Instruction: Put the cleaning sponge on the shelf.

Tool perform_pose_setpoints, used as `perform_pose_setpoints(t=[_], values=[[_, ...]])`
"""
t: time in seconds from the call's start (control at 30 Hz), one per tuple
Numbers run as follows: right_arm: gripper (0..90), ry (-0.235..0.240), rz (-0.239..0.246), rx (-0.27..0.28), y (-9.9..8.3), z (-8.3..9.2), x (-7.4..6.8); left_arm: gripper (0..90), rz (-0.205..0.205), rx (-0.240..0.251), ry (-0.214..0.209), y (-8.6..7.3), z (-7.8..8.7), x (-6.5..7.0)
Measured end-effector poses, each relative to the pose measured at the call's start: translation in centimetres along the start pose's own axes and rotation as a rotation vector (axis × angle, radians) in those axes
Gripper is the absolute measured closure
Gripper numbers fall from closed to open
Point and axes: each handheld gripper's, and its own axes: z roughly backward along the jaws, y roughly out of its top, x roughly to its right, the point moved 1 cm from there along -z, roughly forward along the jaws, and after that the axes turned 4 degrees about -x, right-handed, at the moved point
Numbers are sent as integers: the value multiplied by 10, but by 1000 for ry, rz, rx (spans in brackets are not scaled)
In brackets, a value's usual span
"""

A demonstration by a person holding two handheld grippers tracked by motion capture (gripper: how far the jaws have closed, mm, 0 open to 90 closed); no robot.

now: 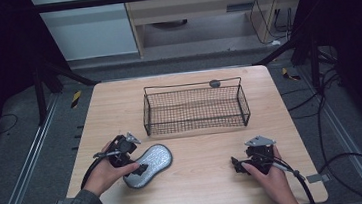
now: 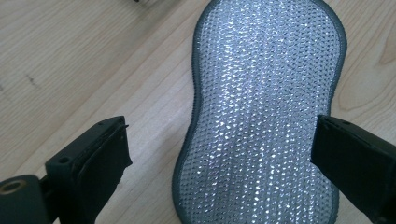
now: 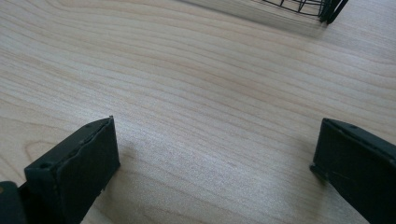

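Scrubbing pad (image 2: 261, 107) (near end cut off) between left hand-held gripper (image 2: 219, 154) jaws.

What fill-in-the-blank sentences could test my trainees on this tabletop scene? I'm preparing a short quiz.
1. The left gripper hovers with its jaws ____ over the silver scrubbing pad.
2. The wire basket on the table holds ____.
3. The right gripper has only bare ____ between its jaws.

Missing words: open; nothing; wood
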Motion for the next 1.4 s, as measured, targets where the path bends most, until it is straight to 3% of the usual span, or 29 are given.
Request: perform_pose_setpoints(t=[0.43,0.83,1.1,1.4], values=[[4,3,7,1,0,0,1,38,-36,-13,-22,7,-5,9],[4,4,7,1,0,0,1,40,-97,-97,-48,16,-18,16],[4,6,8,1,0,0,1,38,-76,-107,-57,18,-26,15],[4,8,6,-2,0,0,0,30,-91,-115,-64,18,-31,18]])
